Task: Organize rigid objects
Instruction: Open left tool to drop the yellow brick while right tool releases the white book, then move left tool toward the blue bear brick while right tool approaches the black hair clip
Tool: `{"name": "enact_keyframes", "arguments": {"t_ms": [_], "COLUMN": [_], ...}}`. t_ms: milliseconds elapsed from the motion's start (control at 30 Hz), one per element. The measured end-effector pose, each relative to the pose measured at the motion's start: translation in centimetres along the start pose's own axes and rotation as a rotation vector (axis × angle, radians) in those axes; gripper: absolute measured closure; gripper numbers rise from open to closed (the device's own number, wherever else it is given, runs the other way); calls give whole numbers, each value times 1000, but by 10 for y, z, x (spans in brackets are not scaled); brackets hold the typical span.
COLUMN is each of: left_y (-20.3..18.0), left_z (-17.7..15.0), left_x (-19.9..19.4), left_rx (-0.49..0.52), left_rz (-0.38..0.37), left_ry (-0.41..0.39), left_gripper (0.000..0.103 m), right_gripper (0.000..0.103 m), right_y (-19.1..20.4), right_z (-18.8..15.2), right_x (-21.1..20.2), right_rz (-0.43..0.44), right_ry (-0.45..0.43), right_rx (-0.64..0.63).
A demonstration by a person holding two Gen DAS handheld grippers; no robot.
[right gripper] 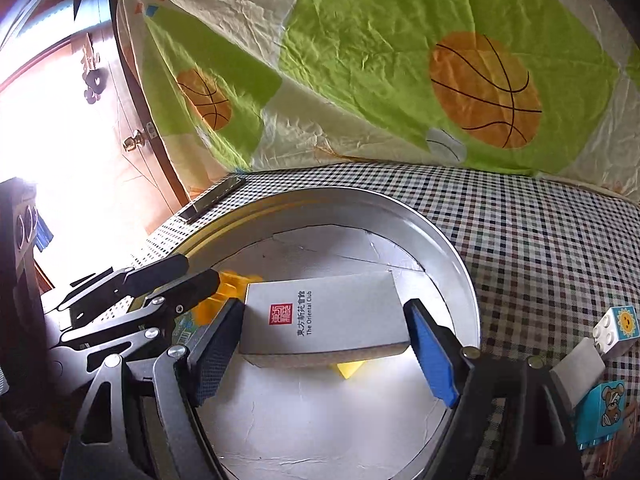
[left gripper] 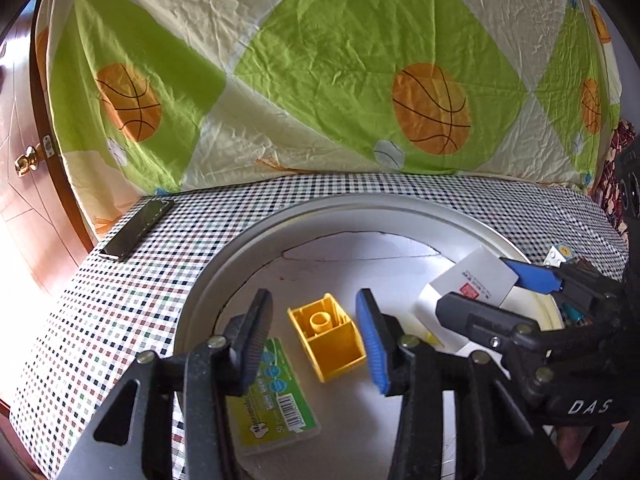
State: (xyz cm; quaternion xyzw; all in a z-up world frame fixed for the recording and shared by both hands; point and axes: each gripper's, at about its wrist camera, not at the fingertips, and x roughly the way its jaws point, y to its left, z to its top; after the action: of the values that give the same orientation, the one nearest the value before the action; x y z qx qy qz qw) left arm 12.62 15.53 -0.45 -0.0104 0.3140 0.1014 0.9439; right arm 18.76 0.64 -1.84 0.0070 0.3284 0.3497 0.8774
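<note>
**Two tongs over a round metal tray of small rigid objects**

A yellow toy brick [left gripper: 329, 336] lies on its side inside a round silver tray [left gripper: 224, 276], its hollow underside facing the left wrist camera; the left tongs [left gripper: 316, 340] hang spread wide on either side of it, one black pad and one blue pad, neither touching the brick. Just to the left, partly under the black finger, a green packet with a barcode [left gripper: 280, 400] lies flat on the tray floor. To the right, a white box printed with a red seal and the words "The Oriental Club" [right gripper: 324, 316] sits between the fingers of the right tongs [right gripper: 326, 344]; the black pad is against the box's left end, while whether the blue pad touches the right end cannot be told, so the grip is uncertain; a yellow corner [right gripper: 348, 368] peeks out below the box. The tray rests on a worktop covered in a small-check cloth [left gripper: 120, 300]. On the cloth, right of the tray, sit a white toy block with a sun picture [right gripper: 616, 330] and a blue block with a bear picture [right gripper: 602, 416]; a dark flat phone-like slab [left gripper: 138, 228] lies at the far left edge. Behind everything hangs a green and cream sheet printed with basketballs [left gripper: 320, 60]; a wooden door with a brass knob [left gripper: 26, 162] stands at far left.
</note>
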Motion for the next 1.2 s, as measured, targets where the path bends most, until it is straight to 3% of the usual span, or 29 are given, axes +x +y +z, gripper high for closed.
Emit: {"name": "enact_keyframes", "arguments": {"t_ms": [133,300,433,600,767,900,1000,1133,1200], "left_y": [3,-2,-11,-39,-77,-109,-126,-129,-127], "left_z": [0,-7,-19,-33,-44,-48,-50,-48,-47], "left_x": [-7,-16,-31,-49,-64,-66,-67,-65,-63], "left_rx": [-18,-49,-75,-74,-41,19,74,83,70], "left_rz": [15,-9,-15,-54,-86,-124,-119,-122,-125], "left_ry": [-32,-68,-120,-175,-220,-217,-216,-201,-189], "left_gripper": [28,25,10,10,1,1,1,1,1], "right_gripper": [14,13,13,13,13,13,13,13,13], "right_y": [-4,-11,-21,-51,-85,-95,-90,-91,-88], "right_z": [0,-7,-25,-53,-74,-84,-87,-95,-96], "right_x": [-13,-36,-71,-119,-144,-143,-133,-115,-115], "right_rz": [-12,-64,-121,-246,-365,-344,-376,-339,-343], "right_ry": [-39,-84,-137,-189,-138,-57,12,118,120], "right_rx": [15,32,9,5,34,33,-14,-17,-26]}}
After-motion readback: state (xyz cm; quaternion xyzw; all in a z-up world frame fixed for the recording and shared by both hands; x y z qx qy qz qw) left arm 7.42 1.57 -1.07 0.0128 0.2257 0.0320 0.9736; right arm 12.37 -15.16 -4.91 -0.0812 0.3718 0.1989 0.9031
